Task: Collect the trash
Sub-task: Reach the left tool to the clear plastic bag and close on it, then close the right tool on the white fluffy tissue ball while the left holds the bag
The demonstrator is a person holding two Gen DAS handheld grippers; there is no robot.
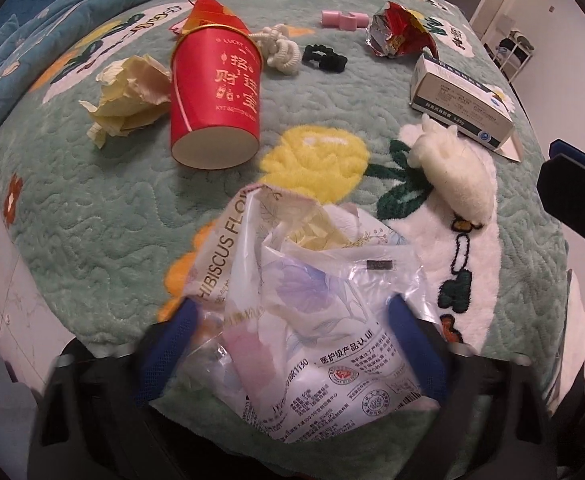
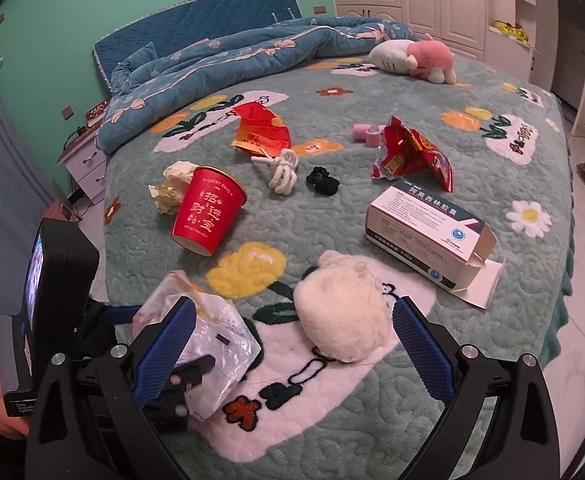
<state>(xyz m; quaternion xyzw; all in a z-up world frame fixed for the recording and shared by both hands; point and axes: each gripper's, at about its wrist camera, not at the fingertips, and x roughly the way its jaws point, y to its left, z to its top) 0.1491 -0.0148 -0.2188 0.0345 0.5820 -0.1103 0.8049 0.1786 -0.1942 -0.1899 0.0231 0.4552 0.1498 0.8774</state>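
A crumpled clear plastic bag (image 1: 324,300) with printed flowers lies on the green bedspread (image 1: 92,208). My left gripper (image 1: 292,320) straddles it, pointing steeply down. Its blue fingers (image 1: 172,340) flank the bag's edges without squeezing it. A white fluffy wad (image 2: 340,312) lies beside the bag (image 2: 220,336). My right gripper (image 2: 292,340) stands open around the wad, both pads apart from it. Further up the bed lie a tipped red paper cup (image 2: 208,216), crumpled yellow paper (image 2: 172,188), an open medicine box (image 2: 428,236) and a torn red snack wrapper (image 2: 408,156).
A red paper packet (image 2: 260,128), a white cord (image 2: 282,172), a black scrunchie (image 2: 322,180) and pink rolls (image 2: 366,134) lie mid-bed. A plush toy (image 2: 416,60) and a bunched blue quilt (image 2: 220,64) sit at the head. The bed's edge drops to the floor on the right.
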